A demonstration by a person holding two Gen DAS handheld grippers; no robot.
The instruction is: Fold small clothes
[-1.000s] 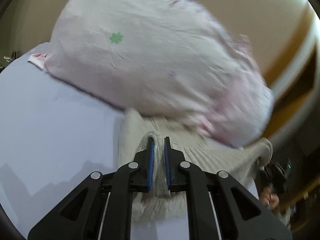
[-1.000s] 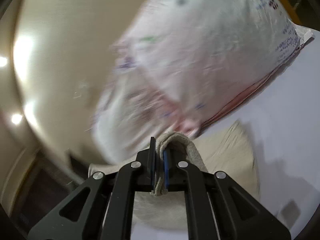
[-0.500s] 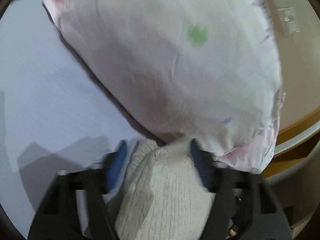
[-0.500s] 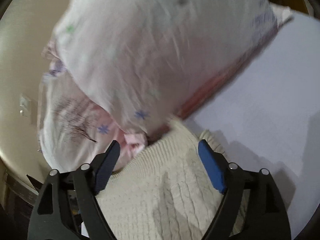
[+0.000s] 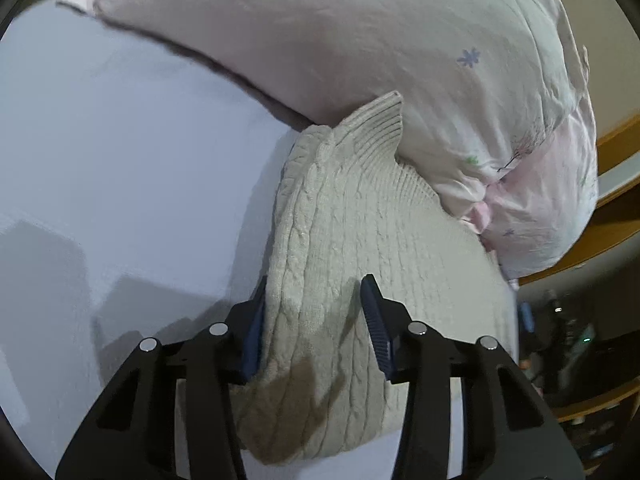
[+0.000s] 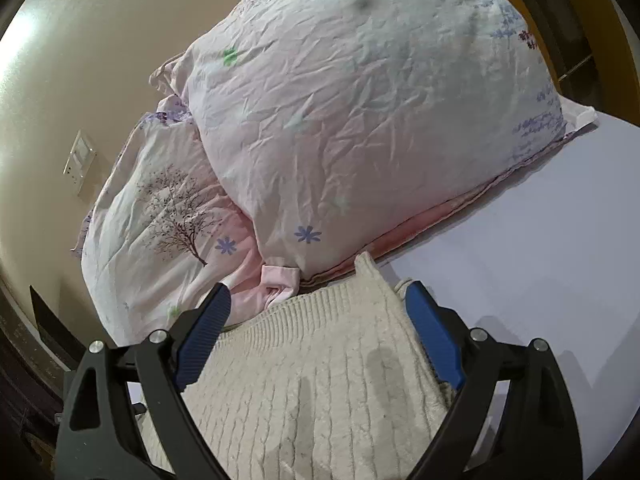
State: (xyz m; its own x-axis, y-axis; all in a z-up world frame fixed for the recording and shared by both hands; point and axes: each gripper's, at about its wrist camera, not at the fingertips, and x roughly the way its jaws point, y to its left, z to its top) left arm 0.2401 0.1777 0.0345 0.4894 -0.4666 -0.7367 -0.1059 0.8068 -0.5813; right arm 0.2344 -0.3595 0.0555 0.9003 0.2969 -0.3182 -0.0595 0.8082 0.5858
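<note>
A cream cable-knit sweater (image 5: pixel 352 248) lies folded on the pale lilac bed sheet (image 5: pixel 120 168), its far ribbed edge against a pillow. My left gripper (image 5: pixel 314 300) is open just above it, with the knit bulging between the blue pads. In the right wrist view the same sweater (image 6: pixel 320 380) fills the foreground. My right gripper (image 6: pixel 318 300) is wide open over its ribbed edge and holds nothing.
A large pale pink pillow (image 6: pixel 360 112) with small flower prints lies right behind the sweater, on a second pillow with a tree print (image 6: pixel 160 216). A beige wall with a switch plate (image 6: pixel 80 160) stands behind. The bed edge and a wooden frame (image 5: pixel 616 236) are at the right.
Both grippers were shut on folds of the sweater one second ago. They have opened and let it go, and it now lies flat on the sheet against the pillow.
</note>
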